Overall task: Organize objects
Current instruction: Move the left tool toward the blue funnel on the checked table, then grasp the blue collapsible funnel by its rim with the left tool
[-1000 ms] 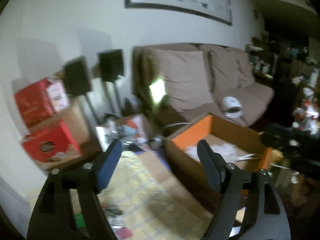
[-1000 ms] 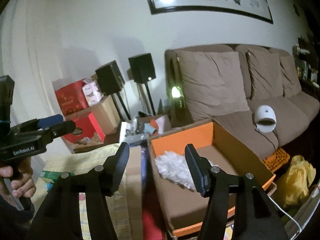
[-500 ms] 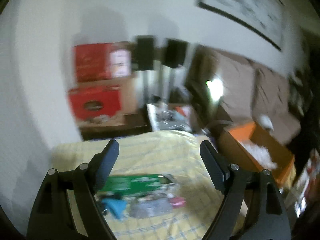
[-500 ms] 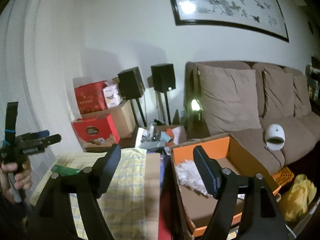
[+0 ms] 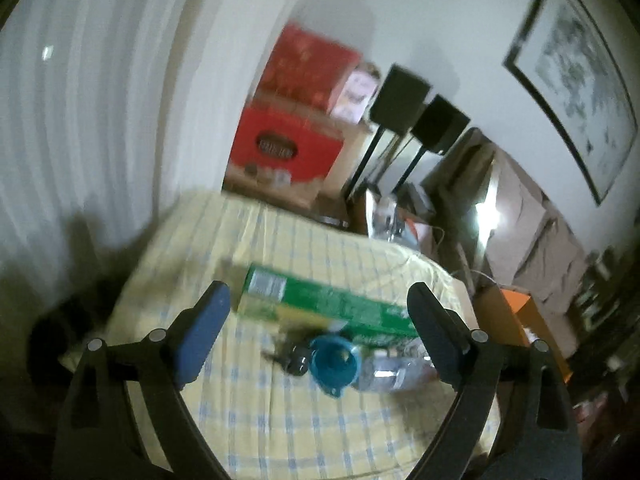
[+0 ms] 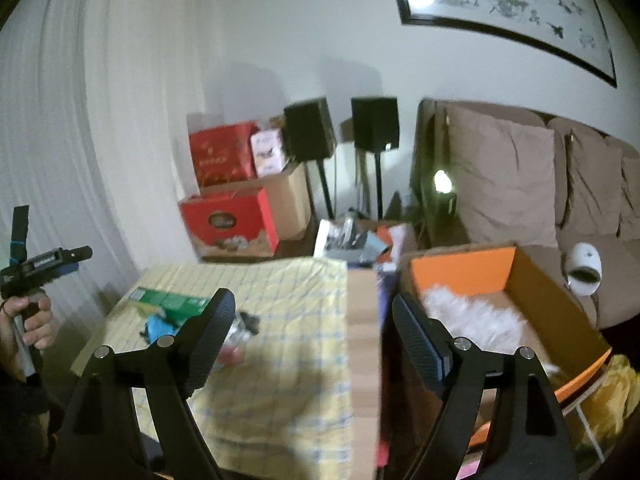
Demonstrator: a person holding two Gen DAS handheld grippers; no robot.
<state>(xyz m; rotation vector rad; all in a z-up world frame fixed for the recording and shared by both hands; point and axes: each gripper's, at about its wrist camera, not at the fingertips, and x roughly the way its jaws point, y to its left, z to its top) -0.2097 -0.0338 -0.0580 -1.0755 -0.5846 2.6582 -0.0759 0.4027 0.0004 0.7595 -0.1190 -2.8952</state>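
Your left gripper (image 5: 318, 316) and right gripper (image 6: 312, 320) have just been opening and stand wide, both empty. White fluffy material (image 6: 472, 318) lies in the orange-flapped cardboard box (image 6: 464, 270); the long green carton (image 5: 332, 304), blue plastic funnel (image 5: 334, 364) and clear bottle (image 5: 394, 372) remain on the yellow checked cloth (image 5: 280, 420).

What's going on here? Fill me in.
A person holds a two-finger gripper in each hand, tidying things off a table with a yellow checked cloth. Both grippers are empty, and their jaws have just been opening. The left gripper points at a green box, a blue cup and a clear bottle. The right gripper faces the gap between the table and an orange cardboard box holding white fluff.
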